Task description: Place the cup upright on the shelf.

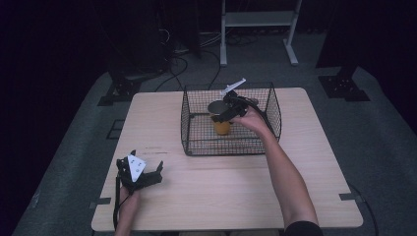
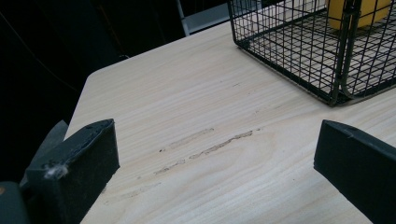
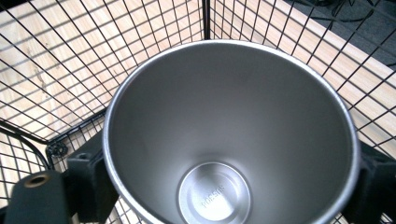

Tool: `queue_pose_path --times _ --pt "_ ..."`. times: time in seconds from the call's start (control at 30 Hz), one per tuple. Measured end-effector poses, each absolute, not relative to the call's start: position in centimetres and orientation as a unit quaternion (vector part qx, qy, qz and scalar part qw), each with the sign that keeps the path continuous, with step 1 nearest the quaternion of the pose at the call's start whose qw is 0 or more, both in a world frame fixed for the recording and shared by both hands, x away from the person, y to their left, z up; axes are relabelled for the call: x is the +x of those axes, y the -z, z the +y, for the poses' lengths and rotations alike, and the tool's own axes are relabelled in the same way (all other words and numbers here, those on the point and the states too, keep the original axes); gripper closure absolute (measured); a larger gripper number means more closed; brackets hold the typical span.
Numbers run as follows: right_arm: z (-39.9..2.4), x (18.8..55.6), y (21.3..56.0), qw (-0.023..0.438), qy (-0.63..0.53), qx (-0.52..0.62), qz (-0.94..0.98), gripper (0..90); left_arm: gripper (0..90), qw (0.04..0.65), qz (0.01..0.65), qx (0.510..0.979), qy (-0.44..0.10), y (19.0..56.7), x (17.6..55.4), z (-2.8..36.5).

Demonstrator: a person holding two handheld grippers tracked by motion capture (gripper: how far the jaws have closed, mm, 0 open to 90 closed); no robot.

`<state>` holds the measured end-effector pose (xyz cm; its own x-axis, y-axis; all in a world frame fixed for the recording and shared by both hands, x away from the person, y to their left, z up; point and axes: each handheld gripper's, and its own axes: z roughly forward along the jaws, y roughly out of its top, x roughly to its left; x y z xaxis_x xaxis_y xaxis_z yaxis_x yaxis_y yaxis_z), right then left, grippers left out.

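The cup (image 1: 222,119), yellow outside and bare steel inside, stands inside the wire basket (image 1: 196,142), a little toward twelve o'clock from the basket's middle, and the basket itself sits on the table (image 1: 221,196) at about twelve o'clock from the person. The right gripper (image 1: 227,109) has hold of it: in the right gripper view a black jaw presses the cup (image 3: 231,135) on each side just under the rim, so the jaws are open only as wide as the cup and closed against its wall. The cup is upright, its long axis is vertical and its mouth points straight up; the camera looks down to the stamped bottom, and nothing is inside. I cannot tell if the base rests on the basket (image 3: 70,60) floor or hangs just above it. Since the gripper comes from above and from the six o'clock side, I judge that any coming move is straight along this vertical axis, up over the basket wall or down to the floor. The left gripper (image 1: 139,173) lies well apart, near the table's seven o'clock corner, jaws spread wide and holding nothing; from it the basket (image 2: 327,56) is toward one o'clock. The right hand (image 1: 252,119) is clearly the nearer one.
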<state>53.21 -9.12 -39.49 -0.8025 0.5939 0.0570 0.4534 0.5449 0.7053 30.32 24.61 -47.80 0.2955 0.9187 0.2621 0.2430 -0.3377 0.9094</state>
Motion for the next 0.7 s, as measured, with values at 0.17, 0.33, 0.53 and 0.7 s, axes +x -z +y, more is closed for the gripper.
queue_pose_path --times 0.17,0.33,0.53,0.7 --pt "-9.26 53.34 39.51 0.105 -0.374 0.299 0.871 10.6 0.0 0.397 0.415 0.700 -0.424 47.80 30.31 24.63" --pt "-9.38 53.33 39.40 0.106 -0.377 0.301 0.869 9.2 0.0 0.399 0.416 0.699 -0.423 47.80 30.33 24.62" --pt "-9.34 53.17 39.08 0.099 -0.392 0.300 0.864 3.7 0.0 0.398 0.416 0.699 -0.424 47.81 30.32 24.60" --pt "-9.54 53.07 38.77 0.102 -0.395 0.301 0.862 3.0 0.0 0.398 0.416 0.699 -0.424 47.81 30.34 24.61"
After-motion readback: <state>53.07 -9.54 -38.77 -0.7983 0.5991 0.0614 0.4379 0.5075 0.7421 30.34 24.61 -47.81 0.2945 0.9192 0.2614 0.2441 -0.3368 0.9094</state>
